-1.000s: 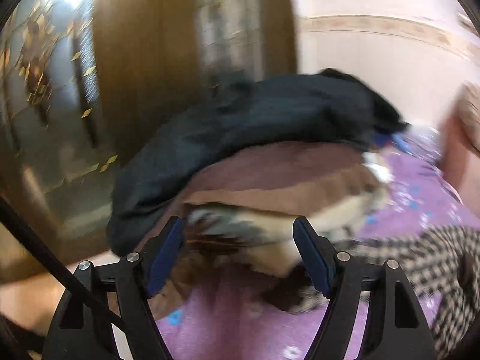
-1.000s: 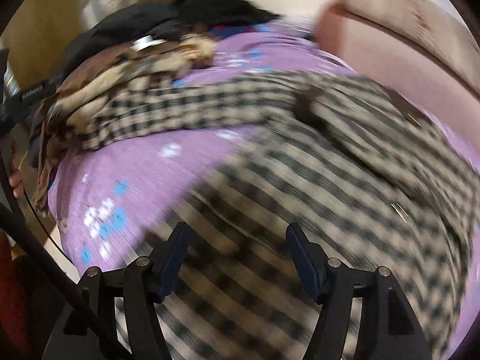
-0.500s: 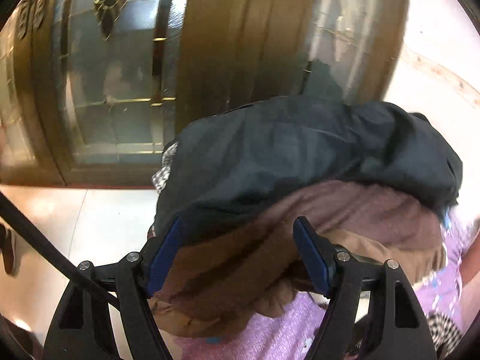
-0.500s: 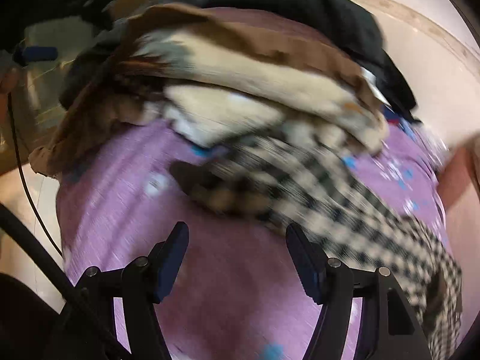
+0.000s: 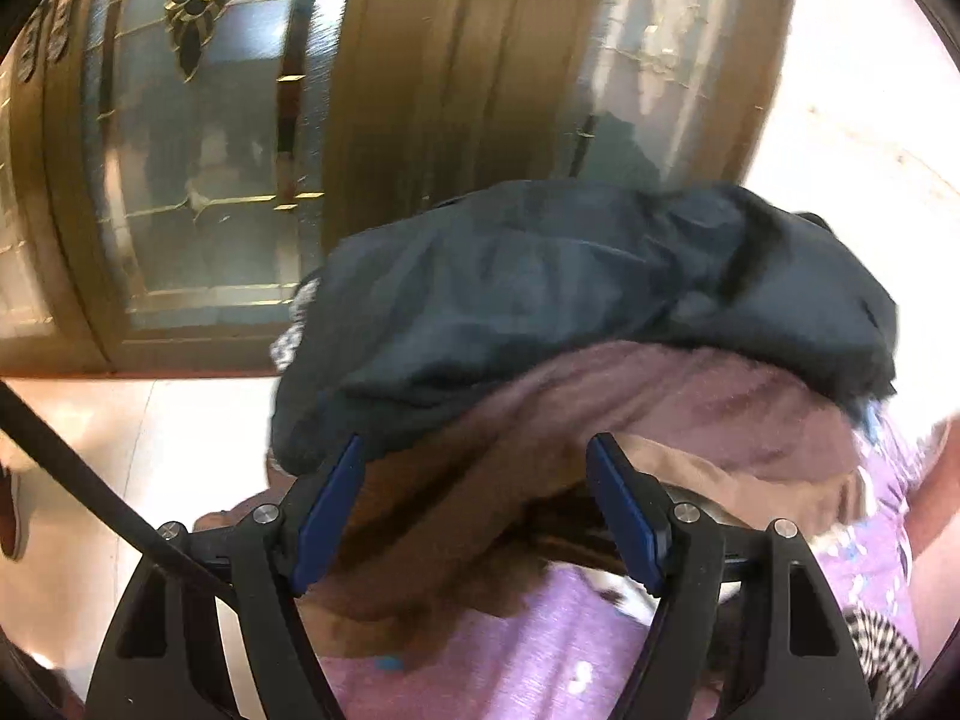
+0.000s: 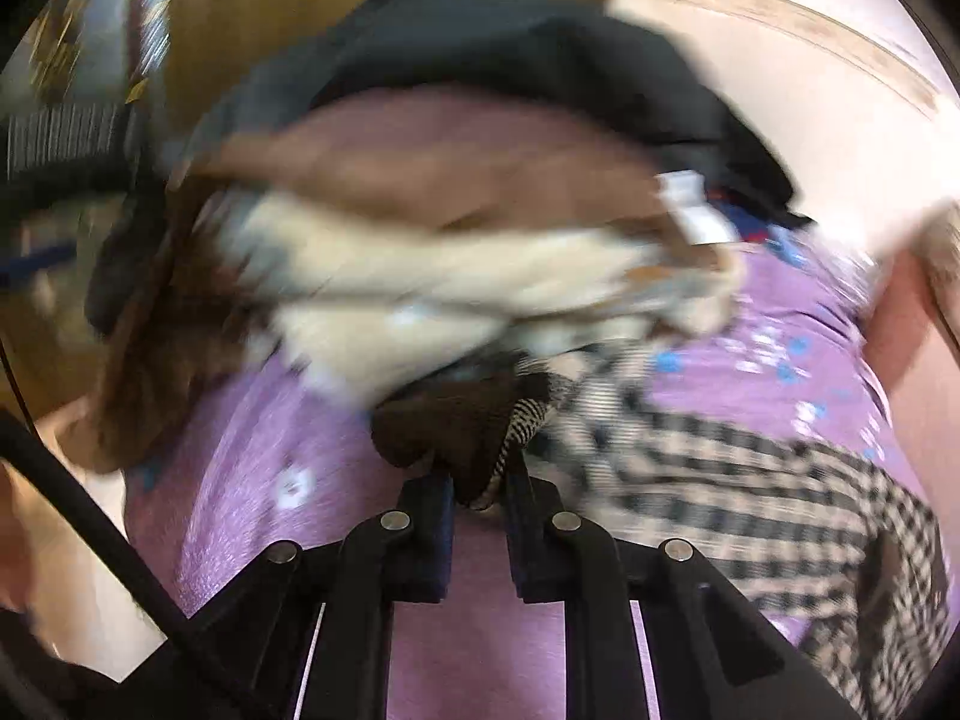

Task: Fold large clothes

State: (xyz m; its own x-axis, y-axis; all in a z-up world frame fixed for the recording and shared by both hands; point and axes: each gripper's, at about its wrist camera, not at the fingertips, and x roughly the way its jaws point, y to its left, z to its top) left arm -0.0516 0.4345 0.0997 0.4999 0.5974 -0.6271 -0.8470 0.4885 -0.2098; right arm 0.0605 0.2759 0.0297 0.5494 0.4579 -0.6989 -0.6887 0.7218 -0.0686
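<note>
A black-and-cream checked garment (image 6: 750,480) lies on a purple flowered sheet (image 6: 252,480). My right gripper (image 6: 477,498) is shut on its dark brown cuff (image 6: 456,426), low on the sheet. Just beyond it is a heap of clothes: a cream piece (image 6: 420,300), a brown piece (image 6: 450,162) and a dark navy piece (image 6: 510,54) on top. My left gripper (image 5: 474,480) is open and empty, its blue pads either side of the brown piece (image 5: 456,510), under the navy piece (image 5: 570,294). A bit of the checked garment (image 5: 882,648) shows at lower right.
A wooden door with leaded glass panels (image 5: 198,180) stands behind the heap. Pale tiled floor (image 5: 78,468) lies left of the sheet's edge. A pale wall (image 6: 810,90) with a border strip is at the right. A black cable (image 5: 90,480) crosses the lower left.
My right gripper has swung from the checked body to the sleeve end and shut on its brown cuff. My left gripper has turned toward the heap and stays open.
</note>
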